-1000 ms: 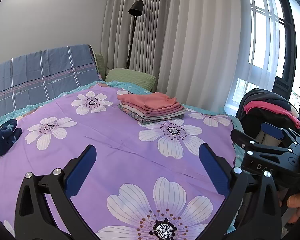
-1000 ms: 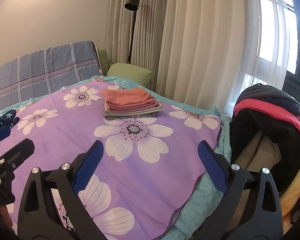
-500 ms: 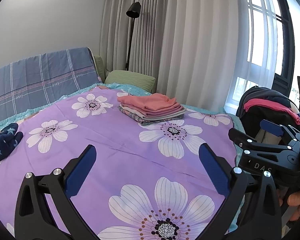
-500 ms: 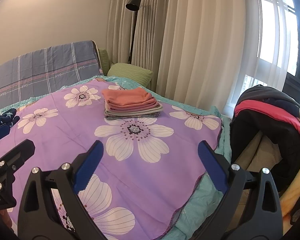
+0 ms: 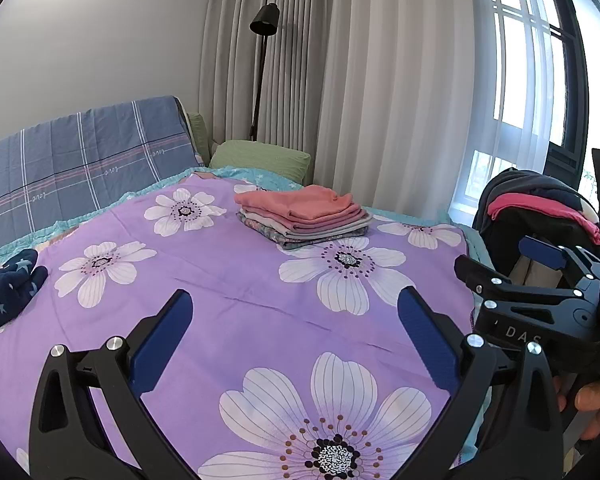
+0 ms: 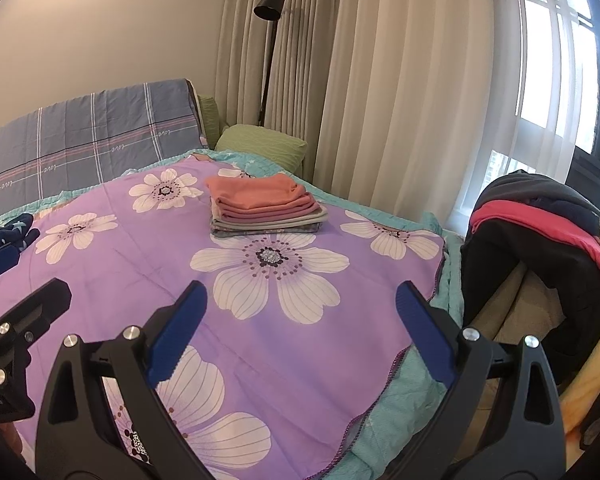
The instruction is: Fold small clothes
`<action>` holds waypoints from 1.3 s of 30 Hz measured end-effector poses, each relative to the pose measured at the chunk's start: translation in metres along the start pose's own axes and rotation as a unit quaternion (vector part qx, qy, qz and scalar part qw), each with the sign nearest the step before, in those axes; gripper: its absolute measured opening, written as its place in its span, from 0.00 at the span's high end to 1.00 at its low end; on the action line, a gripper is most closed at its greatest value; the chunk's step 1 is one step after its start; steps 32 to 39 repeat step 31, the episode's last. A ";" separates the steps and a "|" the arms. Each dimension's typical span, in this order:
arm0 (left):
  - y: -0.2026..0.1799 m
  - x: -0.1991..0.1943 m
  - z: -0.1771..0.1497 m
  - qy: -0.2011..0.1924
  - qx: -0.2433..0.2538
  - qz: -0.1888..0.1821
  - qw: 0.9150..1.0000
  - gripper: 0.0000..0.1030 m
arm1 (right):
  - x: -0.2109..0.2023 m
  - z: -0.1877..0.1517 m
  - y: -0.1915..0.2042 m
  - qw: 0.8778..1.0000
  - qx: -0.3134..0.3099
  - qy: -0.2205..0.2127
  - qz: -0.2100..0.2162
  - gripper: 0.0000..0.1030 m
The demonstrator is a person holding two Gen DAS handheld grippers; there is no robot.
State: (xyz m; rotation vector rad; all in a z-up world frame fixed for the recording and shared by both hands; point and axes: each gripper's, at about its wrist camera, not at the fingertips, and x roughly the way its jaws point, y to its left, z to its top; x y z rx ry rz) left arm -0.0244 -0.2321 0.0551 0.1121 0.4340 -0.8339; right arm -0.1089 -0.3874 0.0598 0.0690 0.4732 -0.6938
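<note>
Between-garments step, judging by the layout: nothing is held and the working area in front is bare of clothes. Going left to right. Far left on the bed, a crumpled navy star-print garment sits unfolded near the edge, well apart from everything else; likely a next candidate. Left hand-held gripper hovers over the purple floral bedspread, jaws spread wide, nothing between the blue pads. Mid-bed, toward the far side, a folded stack with a salmon-pink piece on top, layers squared, looks finished. Right hand-held gripper is also spread and empty, held over the bedspread's right part near its hem; seen side-on in the left view too. Far right, off the bed, a pile of dark and pink clothes is heaped on what may be a chair or basket; cannot tell which.

Next move, my guess: fetch an unfolded piece, either navy one or one from the pile, lay it flat on the open bedspread, needs a pinch on an edge or corner with each gripper.

Room: plaid blue headboard cover, green pillow, black floor lamp, pale curtains, bright window at right. Soft surface, cloth may drag.
</note>
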 end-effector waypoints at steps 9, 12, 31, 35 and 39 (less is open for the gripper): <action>0.000 0.001 -0.002 0.001 0.003 -0.001 1.000 0.01 | 0.001 -0.001 0.000 1.000 0.000 0.001 -0.001 0.06; 0.000 0.001 -0.002 0.001 0.003 -0.001 1.000 0.01 | 0.001 -0.001 0.000 1.000 0.000 0.001 -0.001 0.06; 0.004 -0.001 -0.006 0.004 0.003 0.001 1.000 0.01 | 0.002 -0.002 0.000 1.000 0.000 0.003 -0.001 0.06; 0.004 -0.001 -0.006 0.004 0.003 0.001 1.000 0.01 | 0.002 -0.002 0.000 1.000 0.000 0.003 -0.001 0.06; 0.004 -0.001 -0.006 0.004 0.003 0.001 1.000 0.01 | 0.002 -0.002 0.000 1.000 0.000 0.003 -0.001 0.06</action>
